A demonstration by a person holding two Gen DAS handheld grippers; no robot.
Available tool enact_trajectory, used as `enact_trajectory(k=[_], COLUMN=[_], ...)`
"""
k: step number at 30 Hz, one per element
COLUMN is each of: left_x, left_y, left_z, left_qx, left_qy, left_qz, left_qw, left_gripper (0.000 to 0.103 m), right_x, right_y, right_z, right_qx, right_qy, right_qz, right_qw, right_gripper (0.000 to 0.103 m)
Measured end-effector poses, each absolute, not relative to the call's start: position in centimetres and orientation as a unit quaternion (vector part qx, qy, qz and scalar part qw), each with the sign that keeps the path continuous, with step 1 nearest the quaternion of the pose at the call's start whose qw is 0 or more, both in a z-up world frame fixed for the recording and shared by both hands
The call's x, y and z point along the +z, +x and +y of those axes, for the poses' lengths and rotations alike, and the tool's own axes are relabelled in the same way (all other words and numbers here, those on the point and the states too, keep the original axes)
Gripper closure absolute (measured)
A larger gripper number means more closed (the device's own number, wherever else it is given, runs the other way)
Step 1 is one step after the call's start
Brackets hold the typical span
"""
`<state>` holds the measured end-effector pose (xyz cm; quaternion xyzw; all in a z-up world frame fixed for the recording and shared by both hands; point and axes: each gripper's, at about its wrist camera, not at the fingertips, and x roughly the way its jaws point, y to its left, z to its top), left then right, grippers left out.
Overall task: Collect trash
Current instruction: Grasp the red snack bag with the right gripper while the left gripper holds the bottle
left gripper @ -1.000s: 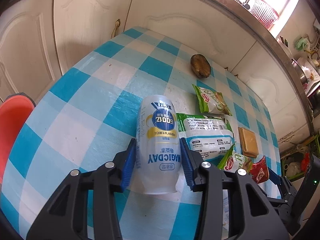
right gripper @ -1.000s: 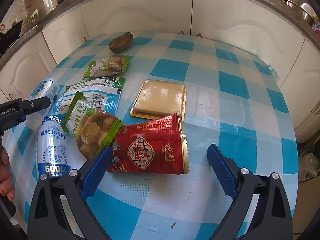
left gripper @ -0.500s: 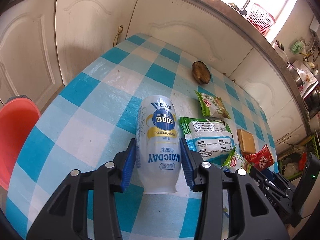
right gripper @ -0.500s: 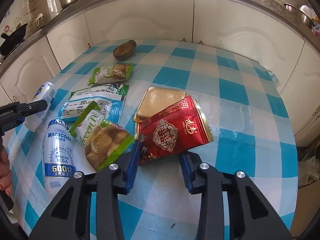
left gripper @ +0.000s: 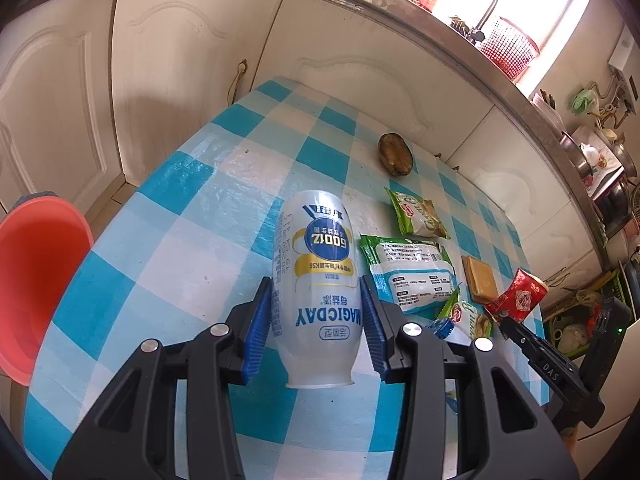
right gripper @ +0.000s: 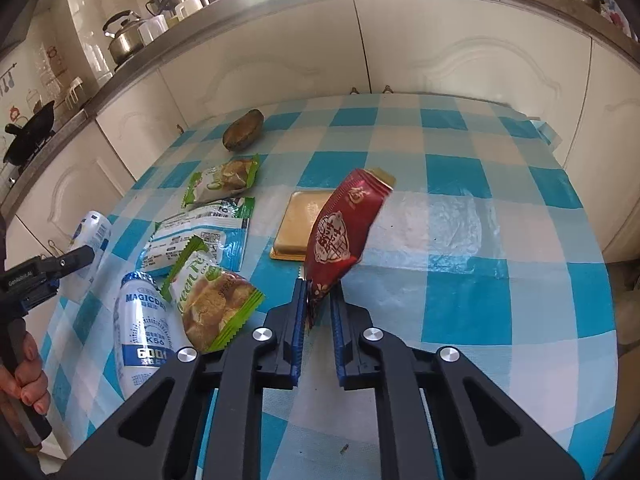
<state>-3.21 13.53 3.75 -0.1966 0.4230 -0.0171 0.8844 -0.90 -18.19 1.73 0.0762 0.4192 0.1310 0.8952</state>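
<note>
The left gripper [left gripper: 316,320] has its fingers clamped around the Magicday bottle [left gripper: 314,276], lifted off the tabletop [left gripper: 168,240]. The right gripper [right gripper: 318,312] pinches only the red snack wrapper [right gripper: 340,232] by its bottom corner, so I'd worry that slick foil slips free on the way to the red bin [left gripper: 36,276].

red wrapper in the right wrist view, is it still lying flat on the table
No, the red wrapper is pinched at its lower end by the right tongs and stands up off the checkered table.

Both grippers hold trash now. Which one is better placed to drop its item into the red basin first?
Left, probably. The left gripper grips the white bottle, and the red basin lies just left of it, below the table edge. The right gripper, holding the red wrapper, is over the table's far side.
</note>
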Motion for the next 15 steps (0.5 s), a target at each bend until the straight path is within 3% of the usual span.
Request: enact_trajectory(k=[15], left_x=[4.4], left_y=[-4.1], left_z=[15.2], left_qx=[-0.023], left_qy=[-0.209], left_qz=[0.409], left_qw=[0.888], left_gripper=[0.059], right_x=[4.2], right_y=[-1.9], right_z=[-18.5], right_qx=[0.133], right_qy=[0.112], right_qz=[0.379], right_qw=[0.909], right_gripper=[0.095])
